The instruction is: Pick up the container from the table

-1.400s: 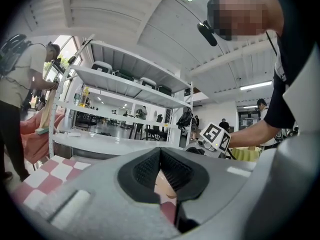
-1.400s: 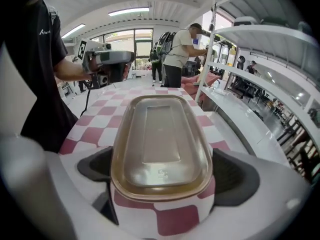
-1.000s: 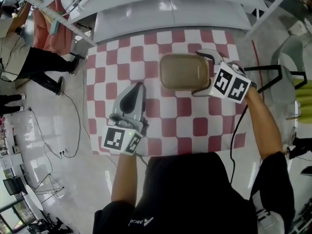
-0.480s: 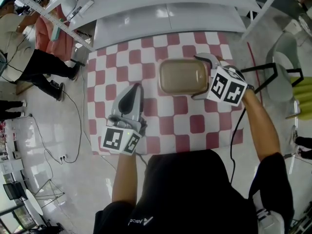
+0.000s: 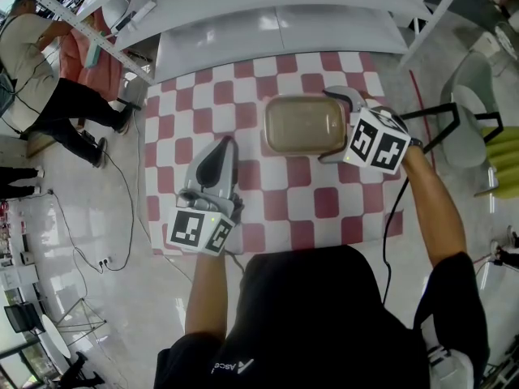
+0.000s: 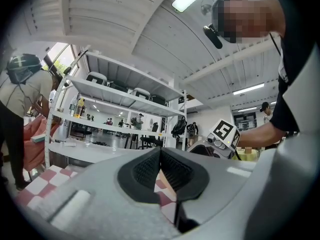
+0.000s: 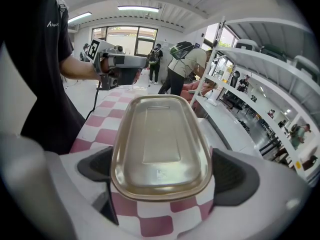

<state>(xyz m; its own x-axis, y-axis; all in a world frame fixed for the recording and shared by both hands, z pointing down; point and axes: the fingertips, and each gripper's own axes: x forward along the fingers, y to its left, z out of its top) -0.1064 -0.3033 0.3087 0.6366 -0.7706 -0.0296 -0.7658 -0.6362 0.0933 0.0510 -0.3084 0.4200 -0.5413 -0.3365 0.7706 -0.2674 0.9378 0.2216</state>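
A shallow metal container [image 5: 304, 124] with a flat lid lies on the red and white checked table [image 5: 243, 79], right of the middle. My right gripper [image 5: 331, 126] reaches in from the right and straddles the container's near end. In the right gripper view the container [image 7: 159, 139] fills the gap of the right gripper [image 7: 160, 176], and both pads [image 7: 95, 165] sit against its sides under the rim. My left gripper [image 5: 225, 142] is over the table's left half, apart from the container. In its own view the left gripper [image 6: 160, 156] is shut on nothing.
A grey bench [image 5: 276, 31] runs along the table's far edge, with white shelving [image 6: 125, 91] behind it. A person [image 5: 49, 79] stands on the floor at the left. A chair [image 5: 478, 96] stands at the right, and cables [image 5: 122, 193] lie on the floor.
My right gripper has slid a little further left along the container's end. The left gripper has stayed where it was.
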